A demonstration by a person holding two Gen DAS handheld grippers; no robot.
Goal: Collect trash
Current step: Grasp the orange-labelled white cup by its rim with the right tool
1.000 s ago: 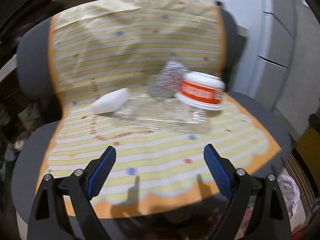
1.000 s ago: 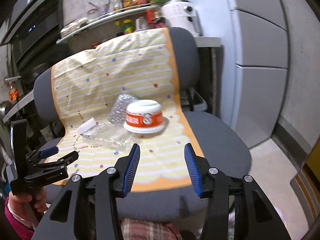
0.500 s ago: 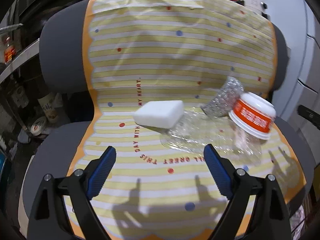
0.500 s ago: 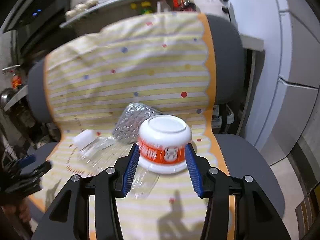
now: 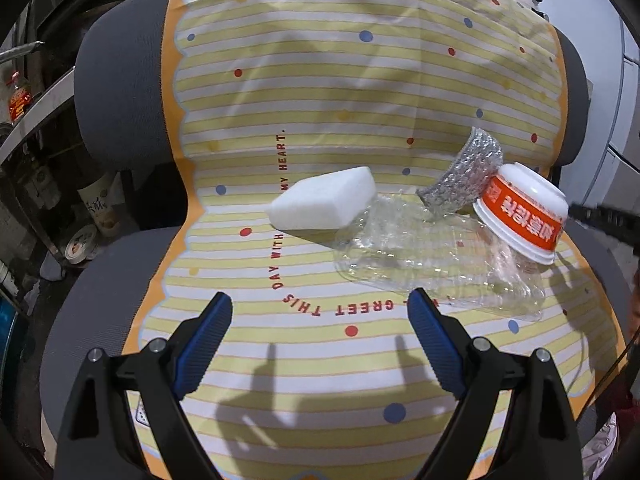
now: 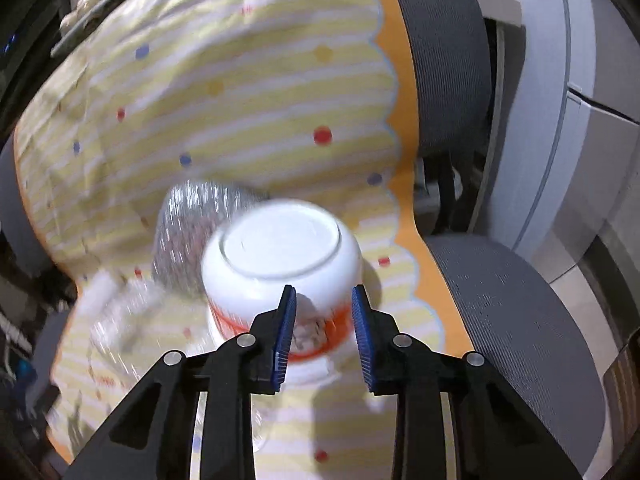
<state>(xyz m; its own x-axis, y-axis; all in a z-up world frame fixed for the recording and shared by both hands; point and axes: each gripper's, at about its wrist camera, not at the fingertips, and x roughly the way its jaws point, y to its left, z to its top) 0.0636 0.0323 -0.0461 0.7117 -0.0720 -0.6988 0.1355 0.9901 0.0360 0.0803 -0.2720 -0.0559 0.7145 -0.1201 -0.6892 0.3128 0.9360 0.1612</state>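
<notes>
An upturned white bowl with an orange band (image 6: 280, 248) lies on the striped cloth over the chair seat, also at the right in the left wrist view (image 5: 524, 212). My right gripper (image 6: 322, 296) hangs just in front of its near side. Its jaws are narrow and closing; the bowl's wall shows between the pads, which are not pressing on it. Beside the bowl lie silver bubble wrap (image 5: 468, 176), a crushed clear plastic container (image 5: 420, 256) and a white foam block (image 5: 324, 200). My left gripper (image 5: 320, 304) stands wide open over the cloth, short of the container, with nothing between its fingers.
The yellow striped cloth (image 5: 320, 80) drapes a grey office chair (image 6: 512, 312), seat and back. Grey cabinets (image 6: 592, 128) stand to the right. Shelves with bottles and cans (image 5: 24, 100) fill the left. A black tool part (image 5: 604, 216) juts in at the right edge.
My right gripper has come down close to the bowl, which now fills the view, and its jaws have narrowed. My left gripper has swung left, so the trash sits further right in its view.
</notes>
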